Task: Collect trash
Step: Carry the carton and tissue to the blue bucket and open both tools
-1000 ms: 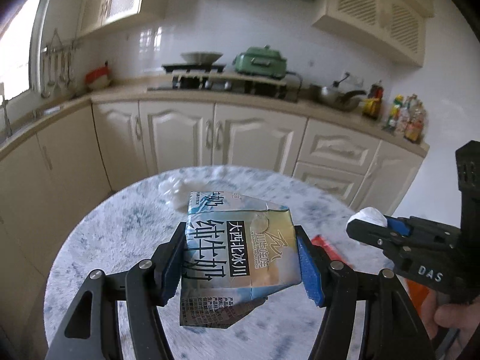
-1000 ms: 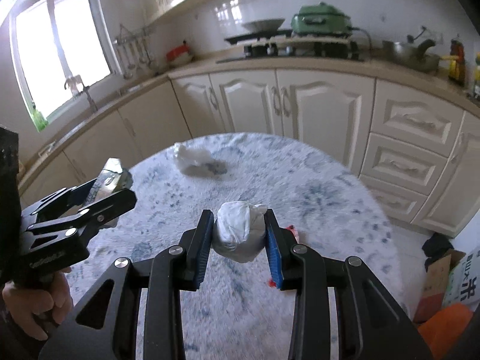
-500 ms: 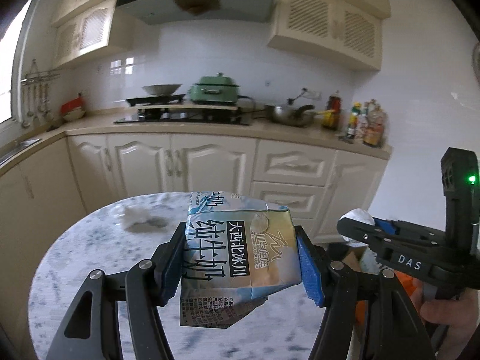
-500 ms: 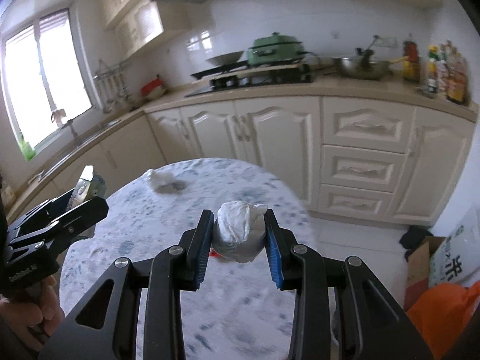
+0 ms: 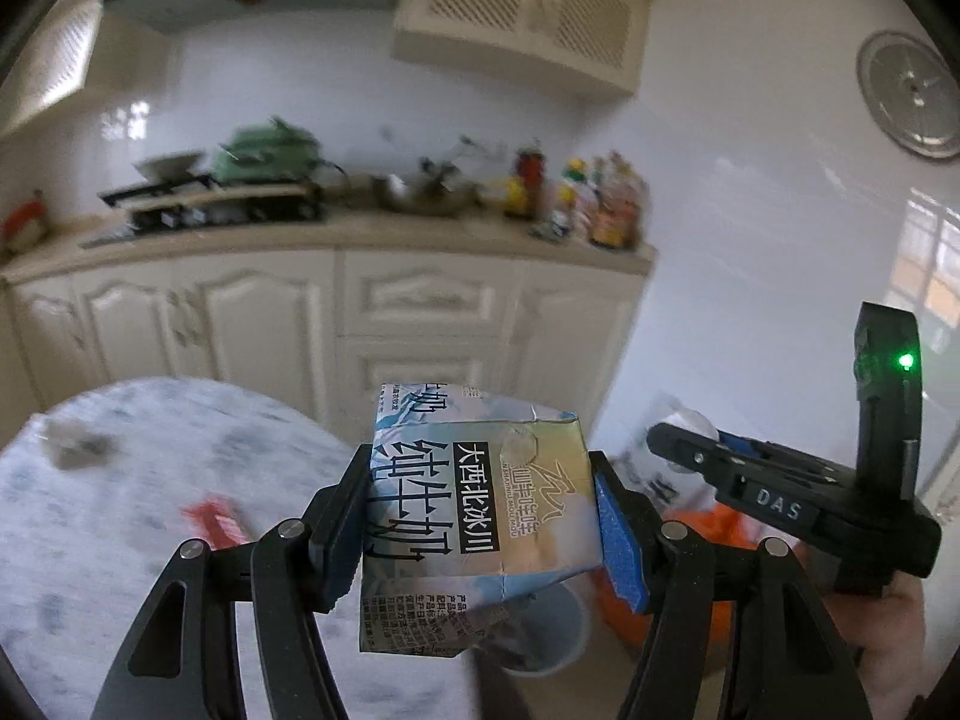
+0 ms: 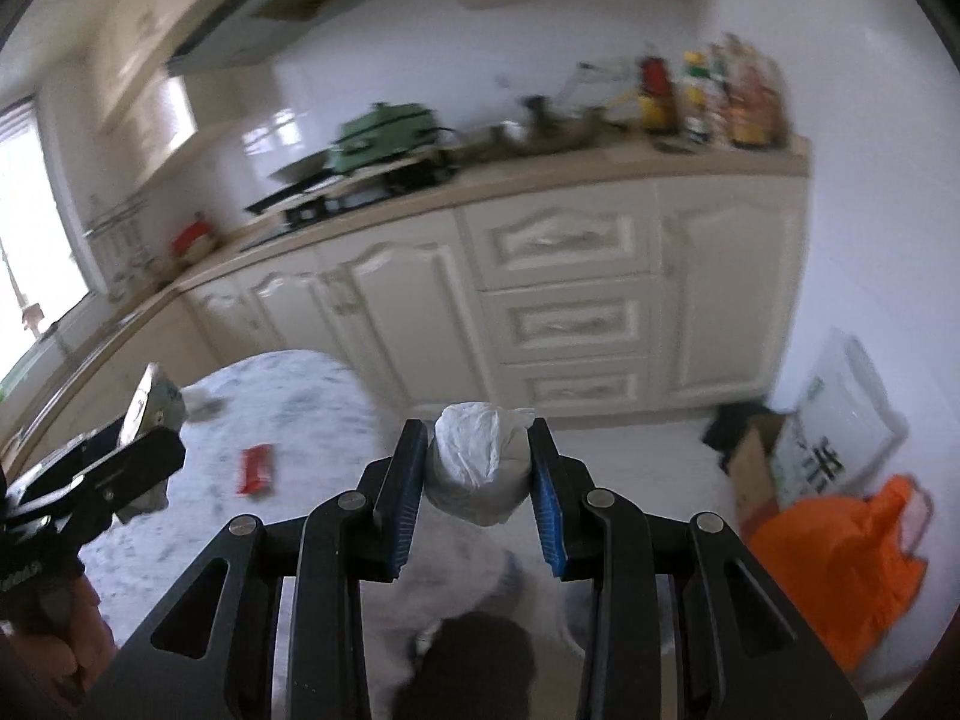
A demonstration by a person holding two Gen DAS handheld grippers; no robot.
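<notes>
Milk carton (image 5: 480, 516), dented and creased, pale blue and silver with large Chinese lettering on a black band, sits clamped between the blue pads of the left gripper (image 5: 480, 516), held in the air past the edge of the mottled round table (image 5: 108, 516). "DAS" reads on the right gripper (image 6: 477, 474), which squeezes a crumpled white wad (image 6: 480, 468). Red wrapper (image 6: 257, 468) lies on the table. Orange bag (image 6: 840, 558) sits on the floor.

Blue-and-white milk carton (image 5: 480, 510) with black lettering; crumpled white wad (image 6: 480, 468); red wrapper (image 6: 257, 468) on blue-speckled white table (image 6: 288, 396); orange bag (image 6: 840, 558); cream cabinets (image 6: 564, 300).
</notes>
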